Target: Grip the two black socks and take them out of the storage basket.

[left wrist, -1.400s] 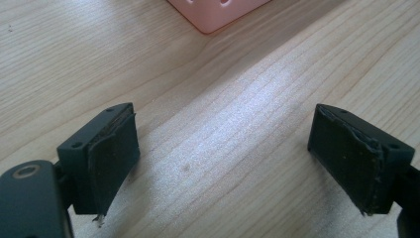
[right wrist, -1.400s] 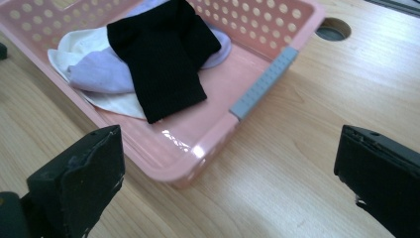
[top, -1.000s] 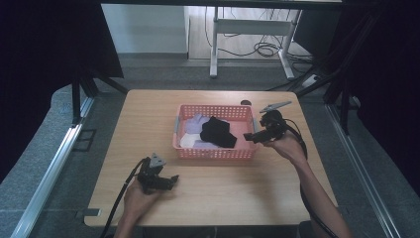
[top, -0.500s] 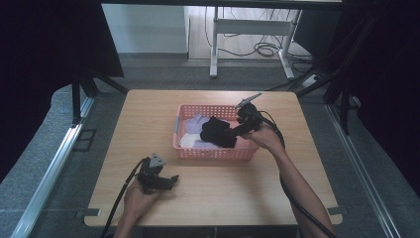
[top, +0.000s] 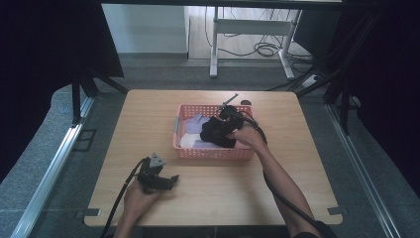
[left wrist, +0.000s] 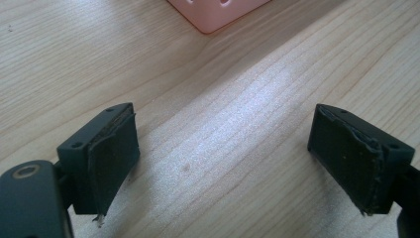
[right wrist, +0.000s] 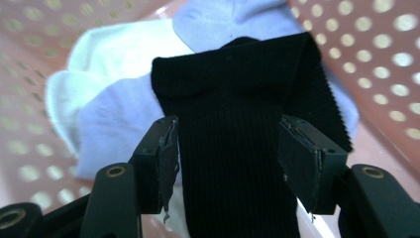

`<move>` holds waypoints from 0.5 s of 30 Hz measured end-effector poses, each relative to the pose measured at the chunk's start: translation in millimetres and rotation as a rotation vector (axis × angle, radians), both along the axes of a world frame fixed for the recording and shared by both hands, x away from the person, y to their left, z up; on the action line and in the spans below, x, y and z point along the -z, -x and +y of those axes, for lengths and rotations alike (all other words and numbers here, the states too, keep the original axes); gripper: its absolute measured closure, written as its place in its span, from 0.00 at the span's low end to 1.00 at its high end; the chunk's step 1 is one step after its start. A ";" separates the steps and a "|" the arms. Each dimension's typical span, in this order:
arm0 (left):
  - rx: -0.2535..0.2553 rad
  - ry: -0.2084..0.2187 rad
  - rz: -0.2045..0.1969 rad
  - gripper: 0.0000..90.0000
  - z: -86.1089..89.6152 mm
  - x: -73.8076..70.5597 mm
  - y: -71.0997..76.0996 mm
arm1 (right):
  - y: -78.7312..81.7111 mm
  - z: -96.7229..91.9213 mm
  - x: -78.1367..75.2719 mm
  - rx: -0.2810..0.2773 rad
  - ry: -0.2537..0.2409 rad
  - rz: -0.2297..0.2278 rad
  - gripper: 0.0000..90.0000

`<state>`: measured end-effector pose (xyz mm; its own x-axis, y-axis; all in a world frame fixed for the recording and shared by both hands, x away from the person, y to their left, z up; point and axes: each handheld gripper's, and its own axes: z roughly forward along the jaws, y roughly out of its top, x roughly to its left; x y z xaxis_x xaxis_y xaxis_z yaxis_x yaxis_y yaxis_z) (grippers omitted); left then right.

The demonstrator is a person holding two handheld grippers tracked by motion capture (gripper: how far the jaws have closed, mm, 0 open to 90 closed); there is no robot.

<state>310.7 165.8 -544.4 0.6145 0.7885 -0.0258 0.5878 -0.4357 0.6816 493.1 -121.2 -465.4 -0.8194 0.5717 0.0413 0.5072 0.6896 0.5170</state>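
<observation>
- Black sock [right wrist: 237, 148], ribbed, centre of the right gripper view, lying on pale socks [right wrist: 114, 114] inside the pink basket [top: 188, 148] (centre of the high view).
- Right tool [right wrist: 230, 158] now over the basket, up from the basket's right edge a second ago; jaws just been closing, sock between them, pads [right wrist: 168, 153] at the fabric's edges, not plainly pinching.
- Probably a grasp about to land.
- Left tool [left wrist: 223, 153] spread wide over bare tabletop [left wrist: 223, 99], lower left of the high view, unmoved.
</observation>
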 end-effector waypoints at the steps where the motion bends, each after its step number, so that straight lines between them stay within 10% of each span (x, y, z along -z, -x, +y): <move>1: 0.000 0.000 0.000 0.13 0.0 0.0 0.0 | -1.3 2.9 3.4 -0.003 0.018 0.004 0.50; 10: 0.000 0.002 0.000 0.13 0.0 0.0 0.0 | -8.8 17.5 22.1 -0.023 0.157 -0.003 0.79; 15: 0.000 0.002 0.000 0.13 0.0 0.0 0.0 | -6.5 14.2 20.4 -0.023 0.151 -0.010 0.93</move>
